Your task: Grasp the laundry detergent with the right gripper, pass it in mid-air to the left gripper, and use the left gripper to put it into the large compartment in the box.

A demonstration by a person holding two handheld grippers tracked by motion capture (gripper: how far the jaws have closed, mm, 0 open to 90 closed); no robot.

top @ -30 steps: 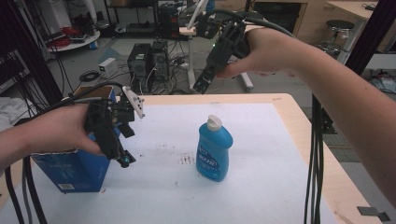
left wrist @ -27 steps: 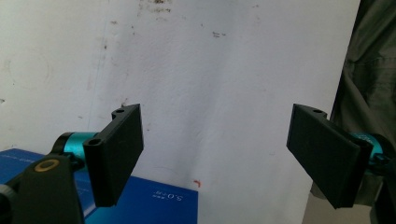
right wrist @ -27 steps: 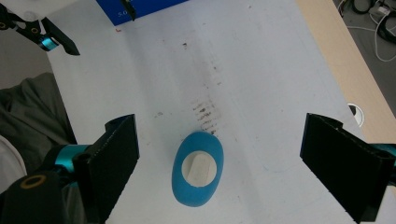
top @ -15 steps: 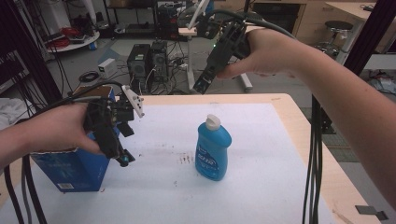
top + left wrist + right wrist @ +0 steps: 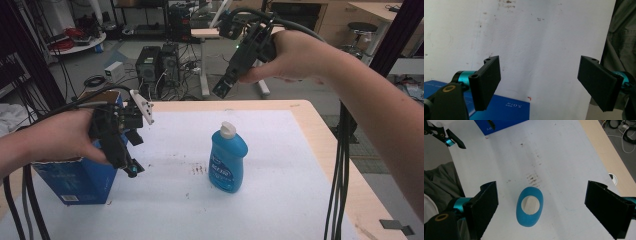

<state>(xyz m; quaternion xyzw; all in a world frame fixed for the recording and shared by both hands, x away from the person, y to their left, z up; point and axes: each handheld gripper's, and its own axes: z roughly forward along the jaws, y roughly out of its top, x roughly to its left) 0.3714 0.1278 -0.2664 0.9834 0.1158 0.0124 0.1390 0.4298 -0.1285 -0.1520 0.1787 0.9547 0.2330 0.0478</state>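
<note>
Bottle (image 5: 228,159) of blue soap upright mid-desk (image 5: 300,200). Right tongs (image 5: 554,207) spread wide, high above its cap. Left tongs (image 5: 544,82) spread, near left edge over blue box (image 5: 75,180).

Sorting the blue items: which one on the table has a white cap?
The blue bottle, standing upright mid-table, with a white cap on top. The blue box at the left edge has none.
</note>
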